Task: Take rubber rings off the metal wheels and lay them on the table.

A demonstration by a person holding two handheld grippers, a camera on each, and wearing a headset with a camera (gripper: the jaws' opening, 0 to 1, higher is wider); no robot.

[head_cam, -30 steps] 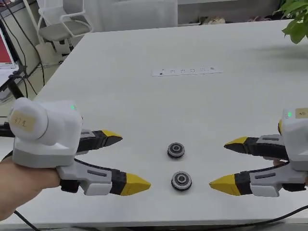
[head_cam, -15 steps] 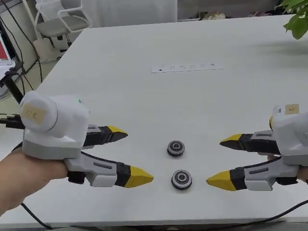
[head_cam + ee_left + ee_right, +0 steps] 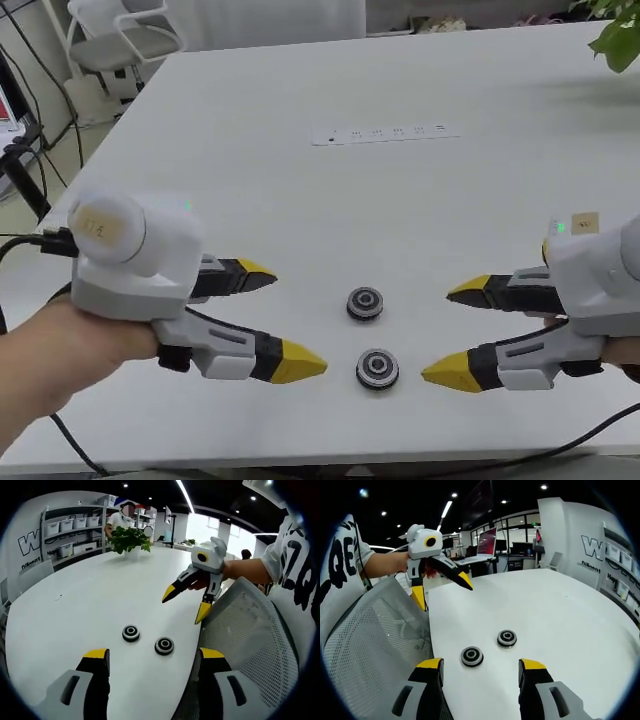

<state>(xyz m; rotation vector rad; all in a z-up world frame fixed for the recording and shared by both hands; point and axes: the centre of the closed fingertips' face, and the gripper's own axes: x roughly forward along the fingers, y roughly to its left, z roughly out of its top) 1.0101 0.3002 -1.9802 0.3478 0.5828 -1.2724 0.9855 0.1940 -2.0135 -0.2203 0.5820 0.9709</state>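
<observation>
Since a dark rubber ring [image 3: 361,371] appears to sit around the rim of the nearer small round metal wheel [image 3: 377,369], and another around the farther wheel [image 3: 365,304], no ring has yet come off. The work therefore stands at its start, the approach to a first wheel. Both wheels lie flat on the white table [image 3: 300,200], the nearer wheel close to the front edge and the farther wheel just behind it, not touching. The left gripper [image 3: 298,320], white-bodied with yellow-tipped black jaws, hovers to the left of the pair, and the right gripper [image 3: 436,332] to the right. Each has its jaws spread wide with nothing held, the tips pointing inward at the wheels without touching them. The nearer wheel lies roughly between the two lower jaw tips, so it seems the likely first target. The next move would call for one gripper to clamp the wheel steady while the other catches the thin rubber ring at the rim and peels it off. The ring is narrow and the wheel may slide on the smooth top, so a firm hold matters.
</observation>
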